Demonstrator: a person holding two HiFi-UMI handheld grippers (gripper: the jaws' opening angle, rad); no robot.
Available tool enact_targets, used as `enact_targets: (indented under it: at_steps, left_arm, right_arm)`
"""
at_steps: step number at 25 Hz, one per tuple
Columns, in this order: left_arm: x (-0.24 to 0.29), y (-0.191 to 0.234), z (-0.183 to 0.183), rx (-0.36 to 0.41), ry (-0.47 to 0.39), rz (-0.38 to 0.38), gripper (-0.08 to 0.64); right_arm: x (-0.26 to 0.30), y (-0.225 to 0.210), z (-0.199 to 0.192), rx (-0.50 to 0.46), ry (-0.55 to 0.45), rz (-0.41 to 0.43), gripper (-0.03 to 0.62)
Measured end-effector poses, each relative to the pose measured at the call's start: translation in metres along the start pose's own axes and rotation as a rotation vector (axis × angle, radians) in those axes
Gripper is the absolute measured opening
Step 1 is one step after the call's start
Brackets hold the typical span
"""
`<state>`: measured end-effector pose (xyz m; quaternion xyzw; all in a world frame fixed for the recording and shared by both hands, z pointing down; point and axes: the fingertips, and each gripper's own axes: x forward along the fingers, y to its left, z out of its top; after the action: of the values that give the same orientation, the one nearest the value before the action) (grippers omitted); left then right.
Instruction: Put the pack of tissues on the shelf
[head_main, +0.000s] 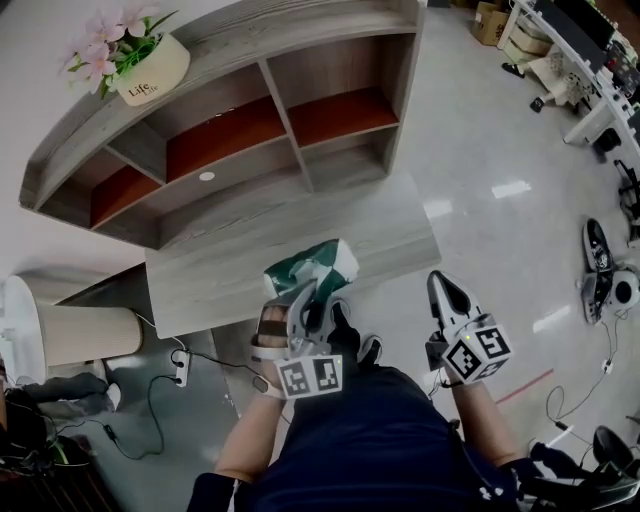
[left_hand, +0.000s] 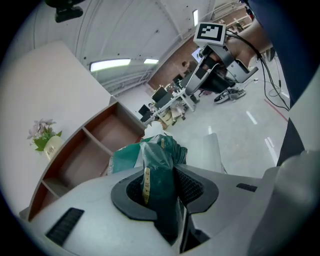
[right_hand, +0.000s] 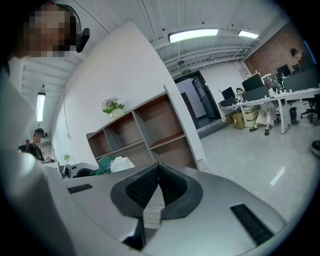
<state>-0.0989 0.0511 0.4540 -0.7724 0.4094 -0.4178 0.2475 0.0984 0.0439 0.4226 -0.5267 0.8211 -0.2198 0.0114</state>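
The pack of tissues (head_main: 314, 266) is a green and white plastic pack. My left gripper (head_main: 302, 296) is shut on its near end and holds it up over the front edge of the low grey table (head_main: 230, 262). In the left gripper view the pack (left_hand: 159, 159) is pinched between the dark pads, and the gripper (left_hand: 162, 184) points toward the shelf (left_hand: 95, 145). The wooden shelf (head_main: 285, 112) with red-brown compartments stands behind the table. My right gripper (head_main: 446, 292) hangs to the right over the floor, shut and empty, its pads (right_hand: 172, 184) touching.
A pot of pink flowers (head_main: 150, 68) stands on the shelf's top left. A white round object (head_main: 20, 335) and a power strip with cables (head_main: 181, 366) lie at the left. Desks and shoes (head_main: 597, 262) are at the right. A person (right_hand: 38, 141) sits far left.
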Motion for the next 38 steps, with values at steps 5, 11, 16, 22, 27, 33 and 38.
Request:
enact_targets:
  at_steps: [5, 11, 16, 22, 27, 33, 38]
  left_arm:
    - [0.027, 0.015, -0.002, -0.001, -0.023, -0.031, 0.114]
    - [0.057, 0.028, -0.012, -0.002, -0.033, -0.055, 0.114]
    - [0.084, 0.034, -0.019, -0.023, -0.052, -0.096, 0.114]
    - [0.120, 0.040, -0.019, -0.038, -0.085, -0.132, 0.114]
    - [0.149, 0.030, -0.012, -0.026, -0.094, -0.170, 0.114]
    - [0.189, 0.024, 0.002, 0.013, -0.062, -0.179, 0.114]
    - [0.237, 0.016, 0.004, 0.033, -0.029, -0.149, 0.114]
  right_arm:
    - [0.030, -0.006, 0.010, -0.004, 0.006, -0.021, 0.011]
    - [0.063, -0.014, 0.010, 0.009, 0.030, -0.044, 0.012]
    - [0.087, -0.016, 0.017, -0.003, 0.048, -0.072, 0.011]
    - [0.107, -0.020, 0.034, -0.019, 0.035, -0.106, 0.011]
    - [0.112, -0.040, 0.035, -0.002, 0.037, -0.142, 0.011]
    - [0.120, -0.071, 0.030, 0.050, 0.043, -0.137, 0.011]
    - [0.143, -0.095, 0.019, 0.054, 0.068, -0.086, 0.011]
